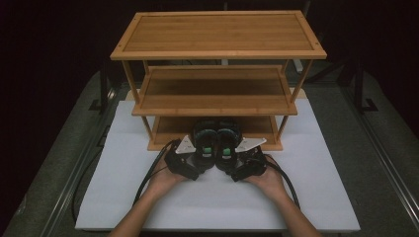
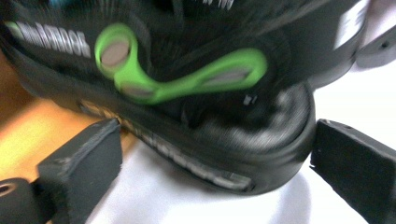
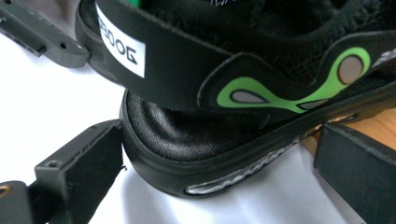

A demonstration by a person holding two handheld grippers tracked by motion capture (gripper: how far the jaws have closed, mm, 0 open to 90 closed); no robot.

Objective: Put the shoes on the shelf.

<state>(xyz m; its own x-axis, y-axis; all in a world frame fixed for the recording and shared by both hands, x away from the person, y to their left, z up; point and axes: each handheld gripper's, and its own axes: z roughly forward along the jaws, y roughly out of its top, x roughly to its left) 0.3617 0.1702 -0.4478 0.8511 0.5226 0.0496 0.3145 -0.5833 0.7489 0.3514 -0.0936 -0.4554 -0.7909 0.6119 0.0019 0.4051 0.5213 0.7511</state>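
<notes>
My two sandals (image 1: pixel 217 140) are black with bright green swirls (image 2: pixel 187 74) ringing grey ovals; one strap carries a white label (image 3: pixel 120 45) with black letters; the sole edge shows a silvery strip (image 3: pixel 233 179); my jaws are matt black; the rack (image 1: pixel 217 32) is warm honey bamboo with fine stripes; the mat (image 1: pixel 316 187) is plain white; the table (image 1: pixel 385 177) is grey.

You are working under dim overhead light, the room behind fading into black. Your left gripper view is smearing the sandal (image 2: pixel 154 93) with motion blur; your right gripper view is staying sharper, its white mat (image 3: pixel 56 112) glaring.
</notes>
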